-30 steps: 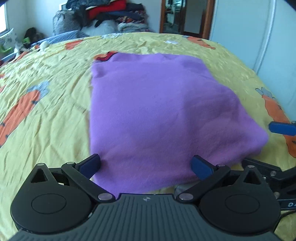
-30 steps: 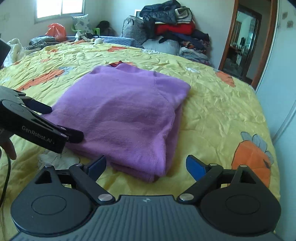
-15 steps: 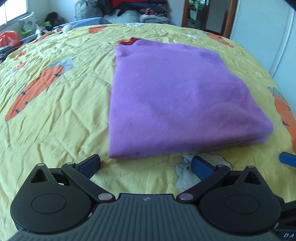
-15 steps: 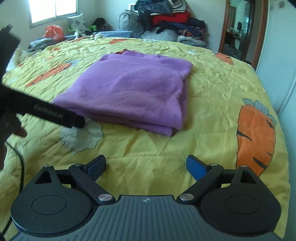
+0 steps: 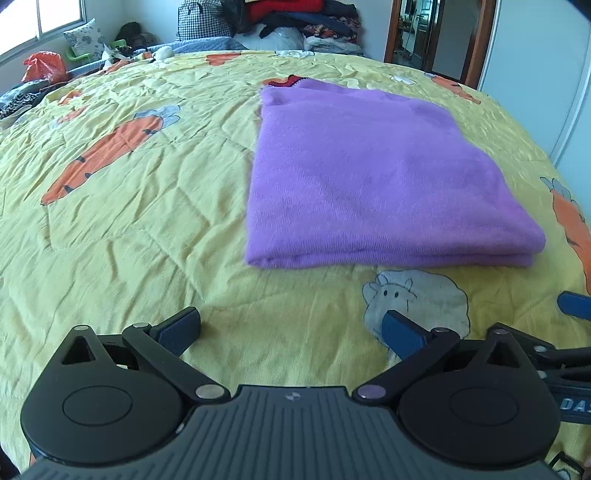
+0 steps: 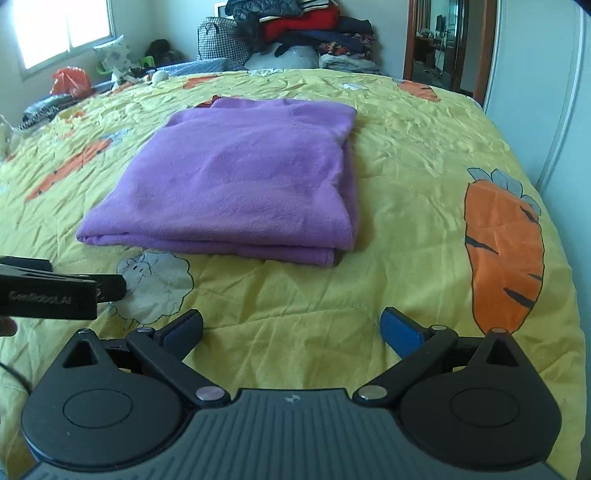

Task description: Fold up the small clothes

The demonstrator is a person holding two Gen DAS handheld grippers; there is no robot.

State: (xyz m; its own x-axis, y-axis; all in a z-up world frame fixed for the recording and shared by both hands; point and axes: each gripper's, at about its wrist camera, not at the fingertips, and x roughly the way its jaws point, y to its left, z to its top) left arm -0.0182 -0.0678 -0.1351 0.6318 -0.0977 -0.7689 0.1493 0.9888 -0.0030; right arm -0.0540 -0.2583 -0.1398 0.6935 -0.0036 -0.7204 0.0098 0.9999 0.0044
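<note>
The purple garment lay folded into a neat rectangle on the yellow sheet, its doubled edge facing the cameras, touched by neither gripper. Just before that edge a printed sheep showed on the sheet, with printed carrots to either side.

The left gripper hung over the bare sheet short of the garment, its jaws spread wide with nothing between them. The right gripper hung beside it, its jaws opening, likewise empty.

A clothes pile stood beyond the bed.
</note>
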